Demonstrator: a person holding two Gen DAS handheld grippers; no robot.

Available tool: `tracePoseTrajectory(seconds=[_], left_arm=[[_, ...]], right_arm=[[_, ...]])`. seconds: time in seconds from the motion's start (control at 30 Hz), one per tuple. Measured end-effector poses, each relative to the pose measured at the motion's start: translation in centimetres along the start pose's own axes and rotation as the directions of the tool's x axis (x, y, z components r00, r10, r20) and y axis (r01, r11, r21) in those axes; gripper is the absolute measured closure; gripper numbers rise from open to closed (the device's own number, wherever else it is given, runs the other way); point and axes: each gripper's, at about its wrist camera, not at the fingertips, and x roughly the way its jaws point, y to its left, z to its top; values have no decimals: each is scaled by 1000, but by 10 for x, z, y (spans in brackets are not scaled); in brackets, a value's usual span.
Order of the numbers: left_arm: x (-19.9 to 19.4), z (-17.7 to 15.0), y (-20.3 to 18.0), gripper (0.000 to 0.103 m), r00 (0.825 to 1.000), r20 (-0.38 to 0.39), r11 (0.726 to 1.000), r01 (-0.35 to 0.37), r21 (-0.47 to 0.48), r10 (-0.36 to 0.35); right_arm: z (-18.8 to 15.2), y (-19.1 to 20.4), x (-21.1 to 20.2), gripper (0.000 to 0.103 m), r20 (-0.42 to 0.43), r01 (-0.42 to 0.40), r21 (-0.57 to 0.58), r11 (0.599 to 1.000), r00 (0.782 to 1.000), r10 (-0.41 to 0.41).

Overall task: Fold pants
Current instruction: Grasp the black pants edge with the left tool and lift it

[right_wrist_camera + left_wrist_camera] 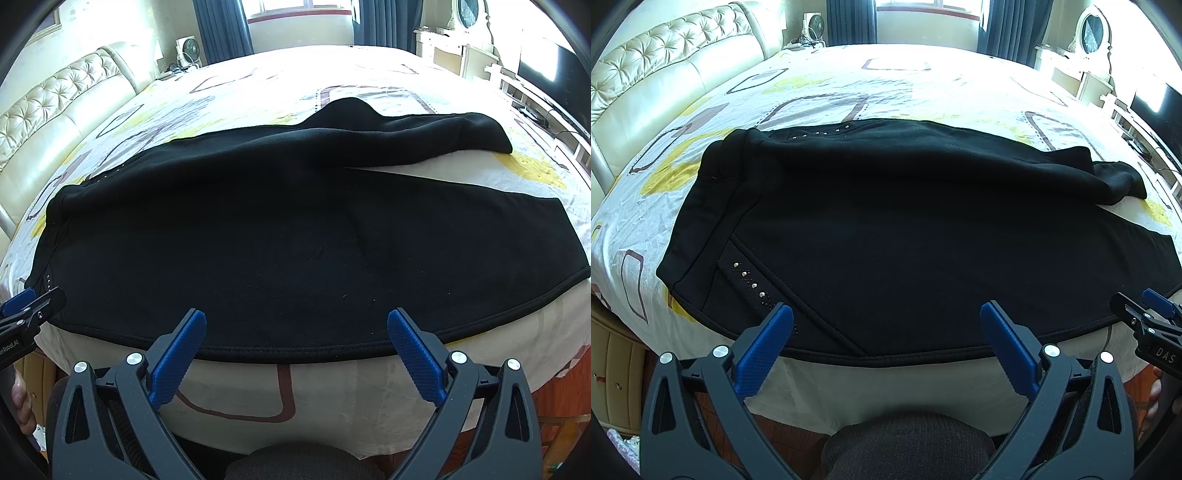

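Note:
Black pants [905, 236] lie spread sideways on the bed, waistband to the left with studded pocket trim [750, 277], legs running right. In the right wrist view the pants [277, 240] show two legs parting at the right, the far leg bunched. My left gripper [886, 325] is open and empty, hovering at the pants' near edge by the waist. My right gripper [295, 328] is open and empty, at the near edge further along the leg. Each gripper shows in the other's view, the right one [1145, 314] at the right edge, the left one [29, 302] at the left edge.
The bed [849, 85] has a white sheet with yellow and brown patterns and a tufted cream headboard [665, 62] at the left. A wooden nightstand [613, 369] stands low left. A dresser with mirror [1089, 33] and a dark screen [554, 70] are at the right.

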Motion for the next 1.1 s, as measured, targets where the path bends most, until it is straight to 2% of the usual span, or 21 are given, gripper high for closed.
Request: tracePoseTrajectory(seconds=[0.3, 0.37, 0.43, 0.53, 0.57, 0.63, 0.73, 0.8, 0.87, 0.93, 0.97, 1.0, 1.03, 1.1], left_arm=[[-9, 3, -1, 2, 1000, 28, 1000, -7, 26, 7], [-15, 11, 7, 2, 999, 22, 1000, 25, 12, -26], [-18, 23, 24, 2, 992, -15, 991, 123, -43, -124], [-16, 39, 53, 2, 965, -67, 967, 249, -45, -252], [-16, 46, 67, 2, 964, -75, 967, 253, -26, -254], [-14, 59, 94, 2, 976, -71, 978, 206, -14, -207], [-1, 89, 148, 2, 979, -93, 982, 180, -51, -184], [15, 114, 189, 2, 965, -81, 966, 240, -99, -248], [41, 137, 231, 2, 938, -85, 932, 317, -175, -335], [68, 154, 261, 2, 904, -94, 888, 383, -254, -416], [92, 164, 278, 2, 875, -121, 853, 414, -317, -469], [104, 169, 285, 2, 862, -138, 840, 421, -344, -488], [122, 176, 291, 2, 852, -161, 832, 418, -364, -498], [142, 185, 289, 2, 857, -188, 852, 404, -333, -480]], right_arm=[[0, -2, 0, 5, -1, -5, -4, 1000, 1000, 5], [0, -3, -2, 5, -2, -12, 2, 1000, 1000, 12], [2, -4, -4, 5, 0, -21, -2, 1000, 1000, 21], [7, -2, -6, 5, 0, -39, -26, 999, 999, 39], [10, -1, -7, 5, -2, -51, -39, 998, 999, 51], [18, 2, -10, 5, -1, -80, -64, 995, 997, 80], [37, 4, -17, 5, 19, -151, -97, 984, 988, 154], [54, 4, -15, 5, 29, -212, -103, 972, 976, 216], [71, 4, -11, 5, 38, -240, -108, 965, 969, 245], [88, 3, -4, 5, 50, -249, -108, 963, 966, 255], [94, 4, 0, 5, 55, -241, -106, 965, 967, 248], [99, 5, 2, 5, 61, -229, -103, 968, 970, 236], [104, 5, 6, 5, 65, -222, -99, 970, 971, 229], [110, 7, 13, 5, 67, -229, -93, 969, 969, 236]])
